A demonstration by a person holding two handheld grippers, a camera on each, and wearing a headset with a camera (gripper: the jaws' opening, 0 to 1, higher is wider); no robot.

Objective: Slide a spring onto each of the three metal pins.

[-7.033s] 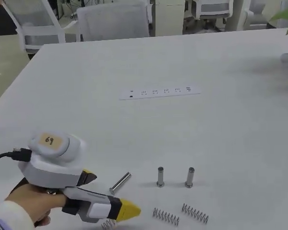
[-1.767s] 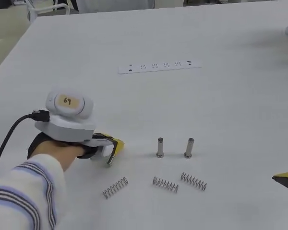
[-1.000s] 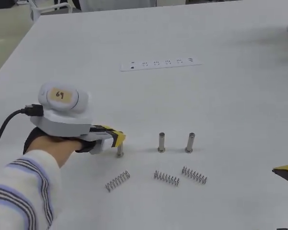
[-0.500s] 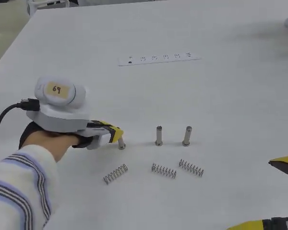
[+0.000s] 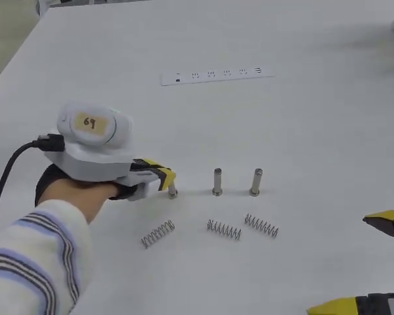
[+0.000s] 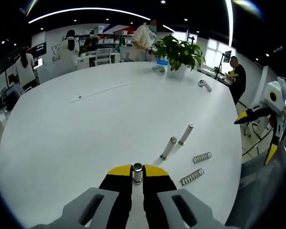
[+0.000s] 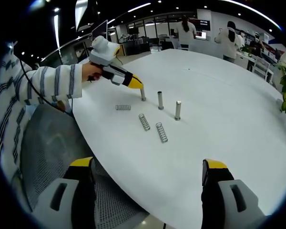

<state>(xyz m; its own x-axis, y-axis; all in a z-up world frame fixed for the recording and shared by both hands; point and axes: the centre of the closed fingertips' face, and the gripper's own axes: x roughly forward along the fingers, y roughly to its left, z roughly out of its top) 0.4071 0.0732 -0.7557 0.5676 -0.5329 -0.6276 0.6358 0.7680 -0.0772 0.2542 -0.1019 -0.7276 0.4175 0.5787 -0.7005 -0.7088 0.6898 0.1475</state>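
Left gripper (image 5: 163,178): I've got it low over the white table (image 5: 302,131), at the left end of the row, yellow jaws pinched tight on the left pin (image 6: 137,168).
Left pin: standing upright with its foot on the table; in the left gripper view its round head pokes up between my jaw tips.
Pins: I count three, all upright in one row. After the left pin come the middle pin (image 5: 217,182) and the right pin (image 5: 256,182), both free and near each other.
Springs: three again, every one lying flat on the table on my side of the row, none on a pin. I see the left spring (image 5: 157,233), the middle spring (image 5: 224,230) and the right spring (image 5: 261,225), each apart from its neighbours.
Power strip (image 5: 217,74): one, flat on the table, well beyond the pins.
Right gripper (image 7: 148,164): off at the lower right of the head view, well apart from pins and springs, jaws spread wide with nothing between them.
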